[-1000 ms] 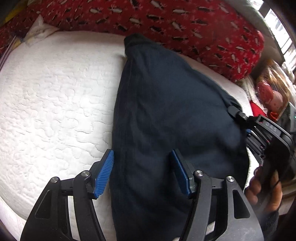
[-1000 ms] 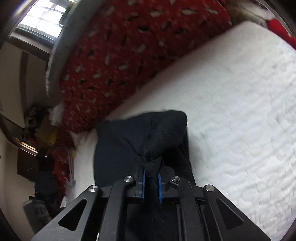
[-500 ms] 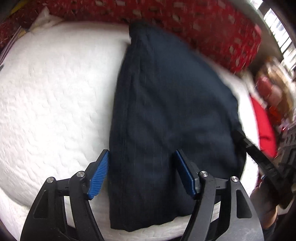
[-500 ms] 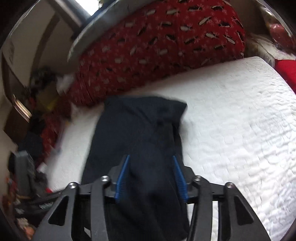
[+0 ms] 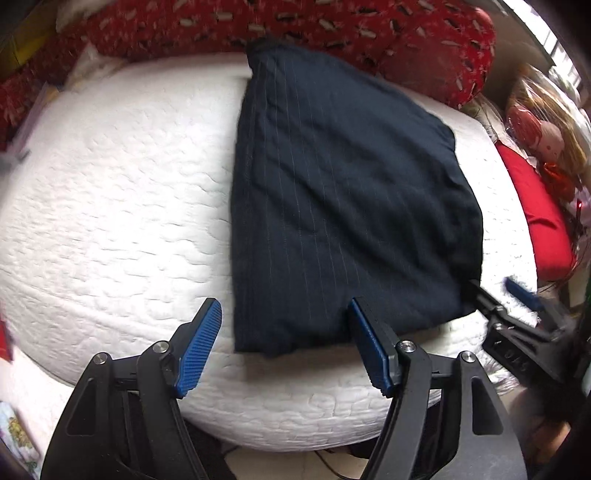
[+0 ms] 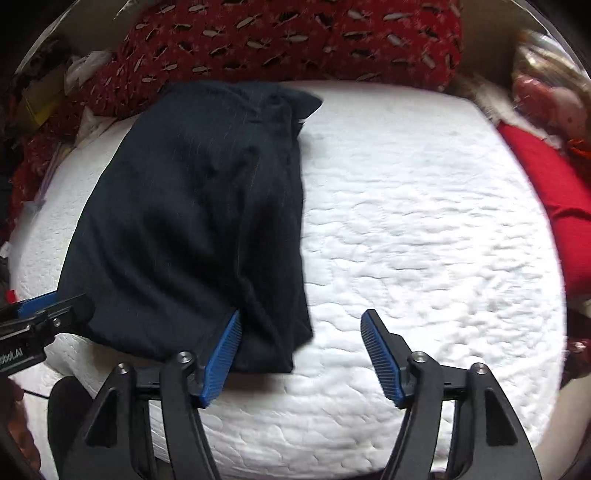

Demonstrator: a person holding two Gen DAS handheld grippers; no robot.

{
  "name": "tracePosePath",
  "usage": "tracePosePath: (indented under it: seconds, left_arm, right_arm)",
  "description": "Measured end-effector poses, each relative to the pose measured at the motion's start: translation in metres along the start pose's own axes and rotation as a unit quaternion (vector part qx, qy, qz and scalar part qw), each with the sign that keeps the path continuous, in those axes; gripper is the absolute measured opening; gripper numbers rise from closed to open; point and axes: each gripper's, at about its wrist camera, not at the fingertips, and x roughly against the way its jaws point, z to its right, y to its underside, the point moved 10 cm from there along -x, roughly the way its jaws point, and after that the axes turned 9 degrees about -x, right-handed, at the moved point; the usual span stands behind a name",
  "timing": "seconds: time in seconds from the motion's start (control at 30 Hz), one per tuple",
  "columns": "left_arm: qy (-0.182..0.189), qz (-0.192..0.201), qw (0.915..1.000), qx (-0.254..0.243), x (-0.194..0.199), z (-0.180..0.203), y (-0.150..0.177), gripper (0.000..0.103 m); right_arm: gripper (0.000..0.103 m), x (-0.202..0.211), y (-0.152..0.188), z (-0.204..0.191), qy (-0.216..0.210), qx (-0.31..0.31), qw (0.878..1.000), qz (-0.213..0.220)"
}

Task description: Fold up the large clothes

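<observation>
The mattress [image 5: 110, 221], white and quilted, fills both views and is my landmark; a red patterned blanket [image 5: 369, 29] is heaped along its far edge.

On the mattress lies the garment [image 5: 332, 203], dark navy with thin pinstripes, already folded into a long flat bundle. Its long axis runs from the mattress's near edge toward the blanket, the far end touching or nearly touching the blanket. The near end stops short of the mattress's near edge. In the right wrist view the garment [image 6: 192, 221] covers the mattress's left half, and its top layer shows loose ridges and a turned-up corner at the far end.

My left gripper [image 5: 284, 343] hangs over the near edge of the mattress, jaws apart and holding nothing. The garment's near left corner sits between and just beyond its fingers. My right gripper [image 6: 301, 354] hangs over the same edge, jaws opening, nothing pinched. Its left finger [image 6: 221, 358] overlaps the garment's near right corner, though I cannot tell whether it touches the cloth. Its right finger stands over bare mattress. In the left wrist view the right gripper [image 5: 495, 295] appears at the garment's near right corner.

I judge both grippers about equally near, one at each near corner. A further fold would carry the near end along the long axis, toward the blanket.
</observation>
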Motion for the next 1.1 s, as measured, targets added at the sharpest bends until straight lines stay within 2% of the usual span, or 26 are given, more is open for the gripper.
tracePosePath:
  seconds: [0.03, 0.1, 0.27, 0.37, 0.47, 0.57, 0.77, 1.1]
  left_arm:
    - [-0.008, 0.007, 0.9999, -0.002, 0.006, -0.001, 0.001, 0.07]
    - [-0.026, 0.028, 0.9993, -0.003, 0.019, -0.004, 0.003, 0.07]
    - [-0.067, 0.061, 0.9959, 0.003, 0.037, -0.015, 0.016, 0.07]
    - [-0.087, 0.065, 0.994, 0.003, 0.039, -0.016, 0.029, 0.07]
    - [-0.102, 0.064, 0.9927, -0.012, 0.038, -0.011, 0.03, 0.07]
    - [-0.104, 0.066, 0.9921, -0.021, 0.042, -0.004, 0.03, 0.07]
    - [-0.117, 0.086, 0.9888, -0.034, 0.053, 0.007, 0.027, 0.07]
    - [-0.113, 0.1, 0.9882, -0.025, 0.06, 0.008, 0.027, 0.07]
  right_arm:
    - [0.086, 0.013, -0.002, 0.004, 0.028, 0.007, 1.0, 0.011]
    - [0.086, 0.027, -0.001, 0.006, 0.046, 0.025, 0.999, 0.01]
    - [0.089, 0.067, 0.015, 0.018, 0.033, 0.022, 0.998, 0.048]
    - [0.097, 0.079, 0.01, 0.018, 0.035, 0.028, 0.996, 0.074]
    - [0.097, 0.093, 0.011, 0.015, 0.031, 0.02, 0.994, 0.1]
    - [0.101, 0.101, 0.009, 0.018, 0.031, 0.015, 0.993, 0.114]
    - [0.101, 0.107, 0.007, 0.017, 0.026, 0.016, 0.992, 0.125]
    - [0.101, 0.116, 0.012, 0.03, 0.027, -0.015, 0.988, 0.15]
